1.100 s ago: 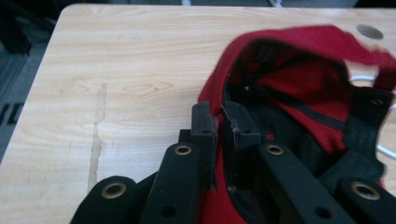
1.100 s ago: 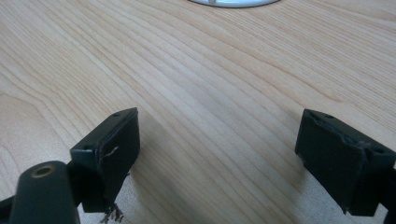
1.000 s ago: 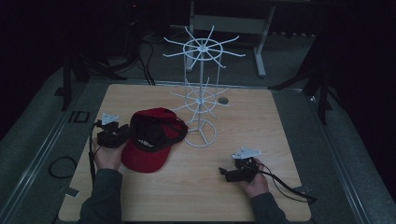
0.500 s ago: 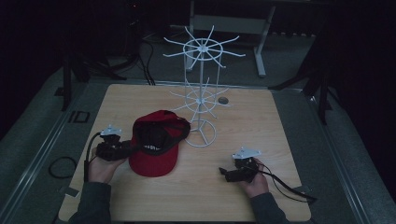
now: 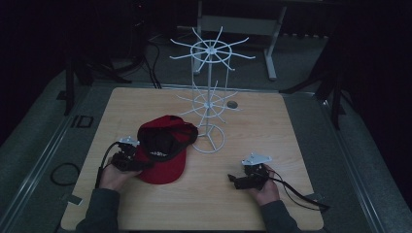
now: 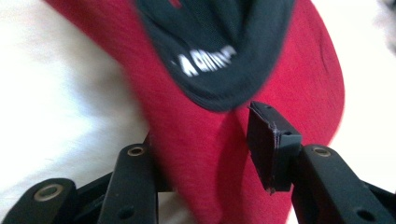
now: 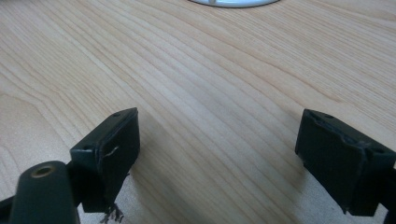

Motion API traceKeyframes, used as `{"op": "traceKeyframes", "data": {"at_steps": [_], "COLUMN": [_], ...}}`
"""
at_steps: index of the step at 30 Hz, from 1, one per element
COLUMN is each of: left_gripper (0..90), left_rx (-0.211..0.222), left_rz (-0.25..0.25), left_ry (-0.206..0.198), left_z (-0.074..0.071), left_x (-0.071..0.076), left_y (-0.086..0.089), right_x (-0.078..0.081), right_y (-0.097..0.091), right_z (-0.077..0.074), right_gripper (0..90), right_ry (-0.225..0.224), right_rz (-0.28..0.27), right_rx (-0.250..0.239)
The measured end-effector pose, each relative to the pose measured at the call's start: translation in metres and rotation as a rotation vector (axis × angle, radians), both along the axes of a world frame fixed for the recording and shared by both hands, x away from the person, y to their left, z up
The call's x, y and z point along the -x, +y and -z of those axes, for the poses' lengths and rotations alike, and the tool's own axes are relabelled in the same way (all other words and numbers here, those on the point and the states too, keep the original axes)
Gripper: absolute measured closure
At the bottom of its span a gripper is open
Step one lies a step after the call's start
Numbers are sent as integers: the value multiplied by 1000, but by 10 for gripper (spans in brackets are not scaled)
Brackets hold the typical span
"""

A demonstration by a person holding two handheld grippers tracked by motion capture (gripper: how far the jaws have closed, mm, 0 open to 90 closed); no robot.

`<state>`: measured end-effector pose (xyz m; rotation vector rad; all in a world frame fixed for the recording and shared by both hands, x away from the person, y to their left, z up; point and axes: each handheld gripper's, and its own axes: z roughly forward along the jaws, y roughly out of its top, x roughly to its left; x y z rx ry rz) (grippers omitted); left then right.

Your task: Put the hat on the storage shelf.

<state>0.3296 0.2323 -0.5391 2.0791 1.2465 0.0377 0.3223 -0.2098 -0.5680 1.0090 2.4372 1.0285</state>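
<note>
Your left hand-held gripper (image 5: 141, 164) sits at the near left edge of the red cap (image 5: 163, 148), which lies on the bench (image 5: 272, 126) just in front of and to the left of the white wire rack (image 5: 209, 97). In the left gripper view the cap's brim (image 6: 205, 154) runs between the two black jaws, but the pad (image 6: 271, 144) on the right stands clear of the cloth, so the jaws are parted and have just been closing a little around the brim without pressing on it. That placement makes sense if you mean to take the cap by its stiff brim: it is the one part that will not crumple when pinched, and it should keep the crown open as you lift it toward one of the rack's arms. Your right hand-held gripper (image 5: 233, 180) rests on the bench well to the right of the cap, in front of the rack's round base (image 7: 233, 2), its jaws spread wide over bare wood with nothing between them; parked there, it is ready to steady the rack or guide the cap's back band once the cap comes up.
</note>
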Motion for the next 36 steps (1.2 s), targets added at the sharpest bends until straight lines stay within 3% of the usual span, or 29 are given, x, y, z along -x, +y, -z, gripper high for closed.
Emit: {"op": "traceKeyframes", "data": {"at_steps": [3, 9, 10, 12, 17, 21, 27, 36], "left_gripper": [555, 612, 653, 701, 783, 837, 855, 855], "left_rx": [12, 26, 1, -25, -44, -21, -79, -34], "left_rz": [14, 17, 0, -35, -95, -135, -166, -230], "left_ry": [14, 31, -12, -54, -125, -181, -269, -331], "left_z": [4, 3, -2, -9, -21, -30, -42, -55], "left_x": [1, 1, 3, 5, 8, 12, 15, 14], "left_y": [-2, -3, -5, -4, 2, 6, 5, 11], "right_x": [0, 0, 0, 0, 0, 0, 0, 0], "right_y": [0, 0, 0, 0, 0, 0, 0, 0], "right_z": [0, 0, 0, 0, 0, 0, 0, 0], "right_gripper": [136, 136, 136, 136, 136, 136, 136, 136], "right_ry": [0, 0, 0, 0, 0, 0, 0, 0], "right_rz": [0, 0, 0, 0, 0, 0, 0, 0], "right_rx": [0, 0, 0, 0, 0, 0, 0, 0]}}
